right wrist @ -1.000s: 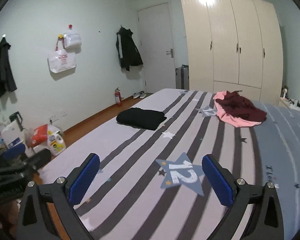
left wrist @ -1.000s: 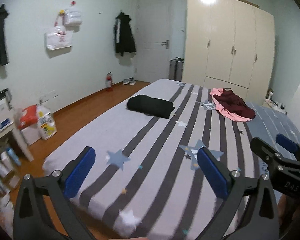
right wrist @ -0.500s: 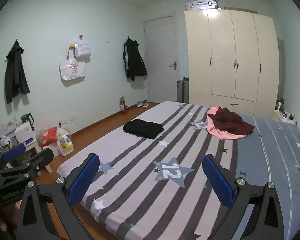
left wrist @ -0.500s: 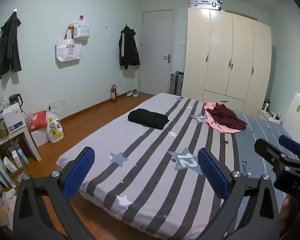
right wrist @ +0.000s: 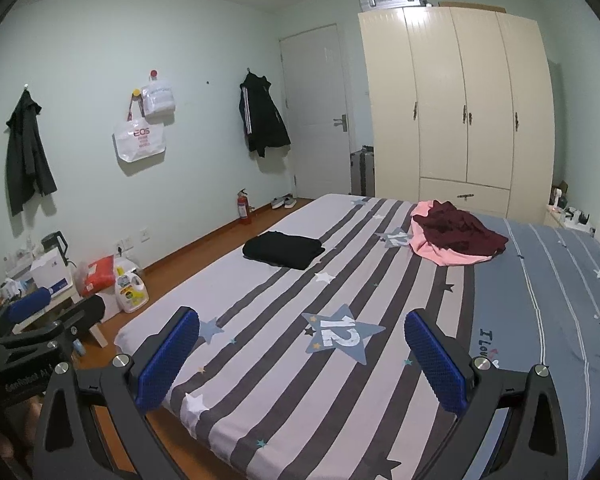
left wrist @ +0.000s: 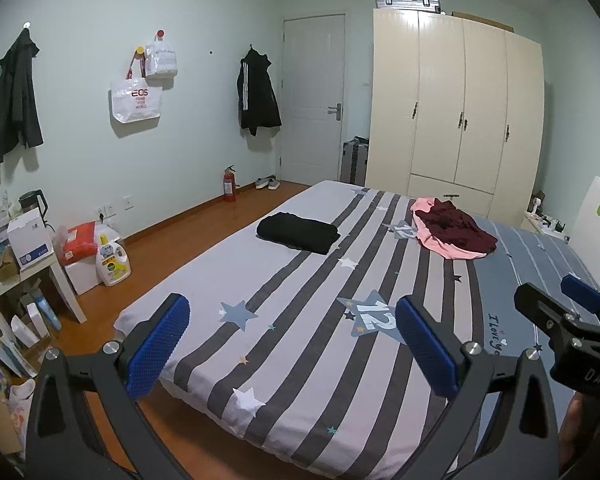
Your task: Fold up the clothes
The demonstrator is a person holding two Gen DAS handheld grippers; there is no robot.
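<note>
A: Start at the left. What do you see?

B: The left gripper [left wrist: 292, 342] is spread wide with nothing between its blue pads, held near the foot of the bed [left wrist: 300, 368]. Past it, toward the left side of the bed, lies a black garment [left wrist: 298, 233], already folded into a neat block.

A: And further right?

B: A heap of clothes [left wrist: 452, 230], dark red on top of pink, crumpled and unfolded at the far end of the bed, close to the wardrobe [left wrist: 456, 112]. The right gripper [right wrist: 302, 360] is likewise spread and empty.

A: Which way does the heap lie from the fingers?

B: Ahead and to the right of both, well apart from either. It stretches roughly across the bed. I'd judge the right gripper nearer, since the heap sits on its side, so it would likely reach first.

A: Progress?

B: One piece looks done; the heap seems still to be folded.
</note>
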